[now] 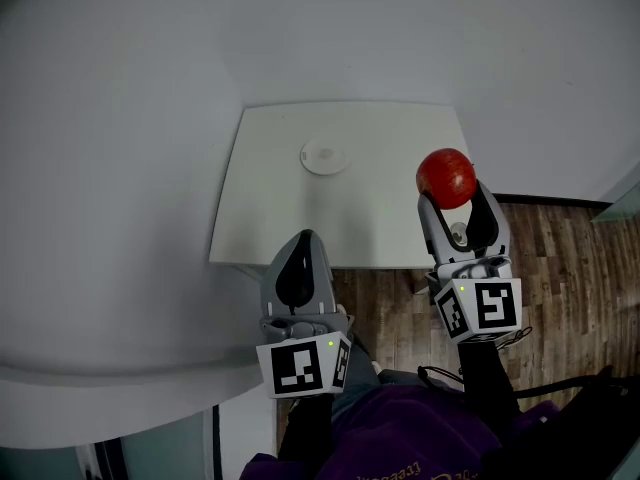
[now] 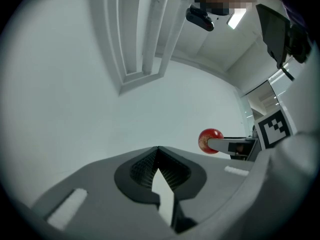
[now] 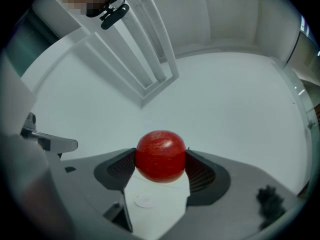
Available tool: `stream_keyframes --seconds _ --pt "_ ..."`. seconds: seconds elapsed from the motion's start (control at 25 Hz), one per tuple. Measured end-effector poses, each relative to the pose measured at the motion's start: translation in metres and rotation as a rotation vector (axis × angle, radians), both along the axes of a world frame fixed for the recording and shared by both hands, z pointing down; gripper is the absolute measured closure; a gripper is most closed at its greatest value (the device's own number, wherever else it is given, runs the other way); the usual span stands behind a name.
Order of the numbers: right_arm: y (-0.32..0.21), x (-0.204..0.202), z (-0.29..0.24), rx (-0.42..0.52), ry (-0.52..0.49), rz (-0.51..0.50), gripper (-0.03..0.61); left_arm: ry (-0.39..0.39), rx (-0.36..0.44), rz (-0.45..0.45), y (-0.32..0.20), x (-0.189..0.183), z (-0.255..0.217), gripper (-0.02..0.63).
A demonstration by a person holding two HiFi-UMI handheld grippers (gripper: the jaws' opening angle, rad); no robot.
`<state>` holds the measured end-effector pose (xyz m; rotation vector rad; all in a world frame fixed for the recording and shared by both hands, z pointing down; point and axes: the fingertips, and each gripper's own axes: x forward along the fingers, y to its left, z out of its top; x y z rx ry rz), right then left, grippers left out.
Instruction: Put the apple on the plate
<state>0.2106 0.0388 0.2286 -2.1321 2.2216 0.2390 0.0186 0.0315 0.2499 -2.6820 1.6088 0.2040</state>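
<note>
"Head view, right side. What is the right gripper (image 1: 452, 202) carrying?"

"Apple (image 1: 446, 176), red and round. It sits at the jaw tips, one jaw on each flank. The right gripper view confirms it: the ribbed pads press both sides of the fruit, and nothing else is between them."

"Where is the apple against the table (image 1: 262, 208)?"

"Held up in the air, touching no surface. From the head it sits over the table's right part, toward the near edge."

"And the plate (image 1: 324, 157)?"

"Small, white, round, and bare. It lies flat on the table past the middle, toward the far edge. From the head it is up and left of the apple, well apart. In the right gripper view it shows as a little disc low in the gap between the jaws, under the apple."

"Left gripper (image 1: 304, 240)?"

"Jaws closed, tip against tip, with nothing gripped. The left gripper view shows the tips meeting in a point with a thin slit behind them. It hangs at the table's near edge, left of the right gripper. That view also catches the apple off to the right, at the end of the other gripper's jaw."

"Surroundings?"

"White wall behind the table. Wood floor (image 1: 560, 258) shows to the right and along the near edge. Purple clothing (image 1: 400, 438) lies at the bottom of the head view."
</note>
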Motion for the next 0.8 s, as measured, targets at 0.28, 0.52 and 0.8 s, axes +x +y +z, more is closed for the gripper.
stream_keyframes --seconds 0.28,0.52,0.8 --pt "-0.075 -0.009 0.015 -0.038 -0.008 0.003 0.249 -0.002 -0.034 0.002 -0.076 -0.01 0.01 0.607" --pt "-0.067 -0.014 0.006 -0.028 0.0 -0.009 0.249 0.0 -0.013 -0.002 -0.068 -0.011 0.0 0.607" --pt "-0.141 -0.026 0.025 -0.077 -0.009 -0.006 0.249 -0.005 -0.052 0.007 -0.141 -0.02 0.012 0.607"
